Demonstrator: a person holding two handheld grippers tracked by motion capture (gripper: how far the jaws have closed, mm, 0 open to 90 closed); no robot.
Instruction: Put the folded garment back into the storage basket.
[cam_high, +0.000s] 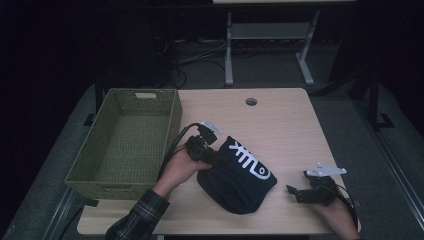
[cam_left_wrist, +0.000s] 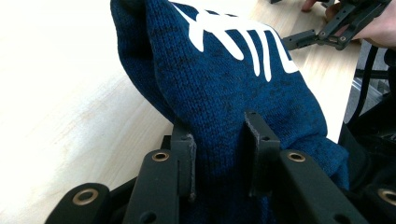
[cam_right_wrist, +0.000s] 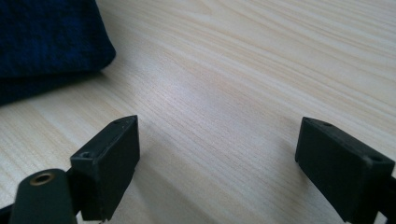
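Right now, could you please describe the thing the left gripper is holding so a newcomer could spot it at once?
Start at the green woven basket on the left of the wooden table. Just right of it lies a dark blue knitted hat, pinched at its edge by the left gripper. White printed lettering marks it out.

Dim room, grey floor (cam_high: 270, 70), pale wooden bench (cam_high: 285, 125), white-legged table (cam_high: 229, 50) behind, perhaps cables (cam_high: 200, 55) beneath it

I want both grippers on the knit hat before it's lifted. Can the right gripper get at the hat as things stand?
Probably yes. The right gripper lies open on the table beside the blue hat, with bare wood between them. The left gripper pinches the hat's far side, leaving the near edge free.
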